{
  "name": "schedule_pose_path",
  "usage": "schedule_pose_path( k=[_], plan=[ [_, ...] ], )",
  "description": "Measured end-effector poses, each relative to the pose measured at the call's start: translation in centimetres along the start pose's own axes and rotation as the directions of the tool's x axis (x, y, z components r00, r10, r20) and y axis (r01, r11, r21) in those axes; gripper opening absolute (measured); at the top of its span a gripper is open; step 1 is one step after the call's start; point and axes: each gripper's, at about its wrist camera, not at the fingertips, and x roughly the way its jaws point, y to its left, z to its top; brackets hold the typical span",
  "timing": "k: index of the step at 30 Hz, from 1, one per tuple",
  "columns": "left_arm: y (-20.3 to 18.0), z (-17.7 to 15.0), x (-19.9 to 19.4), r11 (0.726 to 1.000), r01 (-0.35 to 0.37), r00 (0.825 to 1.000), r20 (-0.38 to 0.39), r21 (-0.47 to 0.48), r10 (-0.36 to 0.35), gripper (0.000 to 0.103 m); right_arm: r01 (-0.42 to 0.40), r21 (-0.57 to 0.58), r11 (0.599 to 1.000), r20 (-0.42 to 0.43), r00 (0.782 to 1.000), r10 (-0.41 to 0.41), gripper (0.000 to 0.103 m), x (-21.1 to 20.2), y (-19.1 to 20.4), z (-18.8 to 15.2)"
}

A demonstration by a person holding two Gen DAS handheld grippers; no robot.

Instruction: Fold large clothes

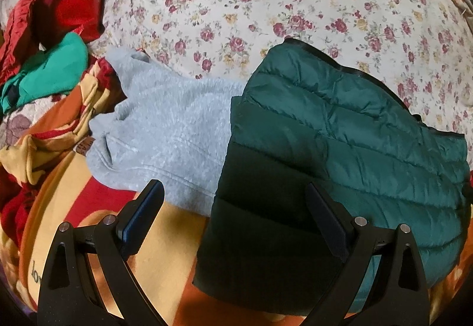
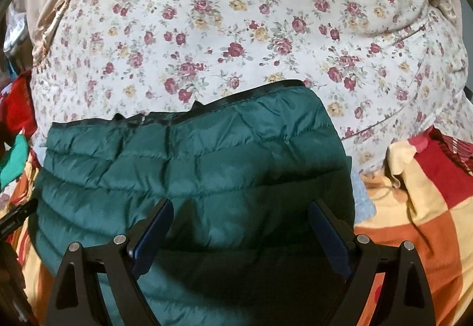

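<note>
A dark green quilted puffer jacket (image 1: 348,142) lies folded into a block on the bed, its black-trimmed hem at the far side. My left gripper (image 1: 235,190) hovers open over its left edge, nothing between the fingers. In the right wrist view the same jacket (image 2: 192,166) fills the middle, and my right gripper (image 2: 241,207) stands open above its near half, holding nothing. A light grey fleece garment (image 1: 165,131) lies flat just left of the jacket, partly tucked under it.
A floral quilt (image 2: 236,30) covers the far bed. A yellow, orange and red checked blanket (image 1: 165,252) lies under the clothes. Crumpled red (image 1: 65,6) and bright green (image 1: 50,71) garments are piled at the left. A dark object (image 2: 14,219) pokes in at the left edge.
</note>
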Motion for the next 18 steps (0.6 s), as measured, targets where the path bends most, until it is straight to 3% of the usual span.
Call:
schedule_pose_path(
  k=[5, 10, 18],
  plan=[
    [0.0, 0.1, 0.8, 1.0, 0.003, 1.0, -0.007, -0.004, -0.003, 0.097, 0.031, 0.014, 0.999, -0.015, 0.999, -0.031, 0.092, 1.9, -1.2, -0.1],
    [0.0, 0.2, 1.3, 1.0, 0.008, 1.0, -0.014, -0.01, -0.008, 0.097, 0.026, 0.029, 0.999, -0.027, 0.999, -0.025, 0.1, 3.2, -2.1, -0.5],
    [0.0, 0.2, 1.6, 1.0, 0.009, 1.0, -0.018, -0.011, -0.009, 0.097, 0.009, 0.043, 0.999, -0.005, 1.0, -0.009, 0.1, 1.1, -2.2, -0.2]
  ],
)
